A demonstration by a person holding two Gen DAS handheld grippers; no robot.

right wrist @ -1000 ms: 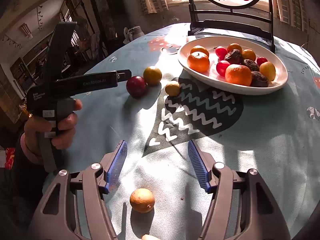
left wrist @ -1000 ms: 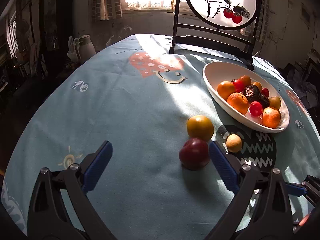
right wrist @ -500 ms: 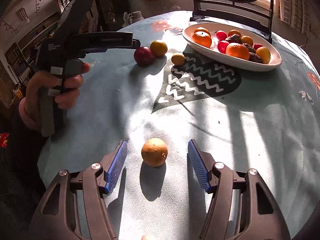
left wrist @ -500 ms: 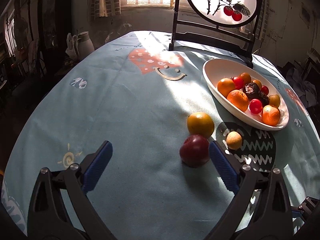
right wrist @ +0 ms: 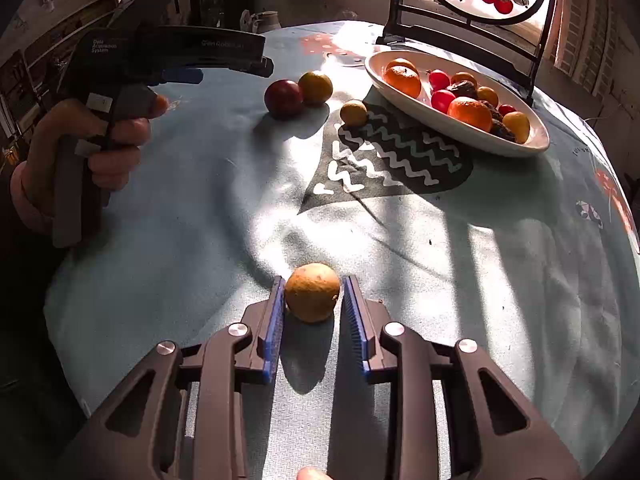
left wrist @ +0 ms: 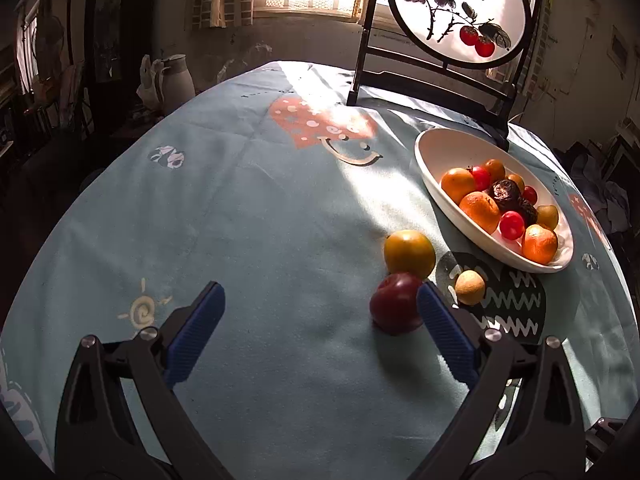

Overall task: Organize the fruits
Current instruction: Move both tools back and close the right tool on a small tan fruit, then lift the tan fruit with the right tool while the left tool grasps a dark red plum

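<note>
My right gripper point(right wrist: 313, 286) is shut on a small tan-orange fruit point(right wrist: 312, 297) that rests on the blue tablecloth near the front edge. My left gripper point(left wrist: 320, 300) is open and empty; its right finger point(left wrist: 444, 332) is beside a dark red plum point(left wrist: 394, 302). A yellow-orange fruit point(left wrist: 409, 253) touches the plum and a small tan fruit point(left wrist: 470, 287) lies to the right. A white oval bowl point(left wrist: 436, 196) holds several oranges, cherry tomatoes and dark fruits. In the right wrist view the plum point(right wrist: 283, 98), yellow fruit point(right wrist: 315, 87), small fruit point(right wrist: 353, 112) and bowl point(right wrist: 460, 128) lie far ahead.
A black-framed round painted screen point(left wrist: 456, 12) stands behind the bowl at the table's far edge. A white jug point(left wrist: 178, 80) sits beyond the table on the left. The hand-held left gripper's body point(right wrist: 132, 64) fills the left of the right wrist view.
My right gripper has moved forward around the tan-orange fruit and closed on it. My left gripper has stayed open, with the plum slightly nearer its right finger.
</note>
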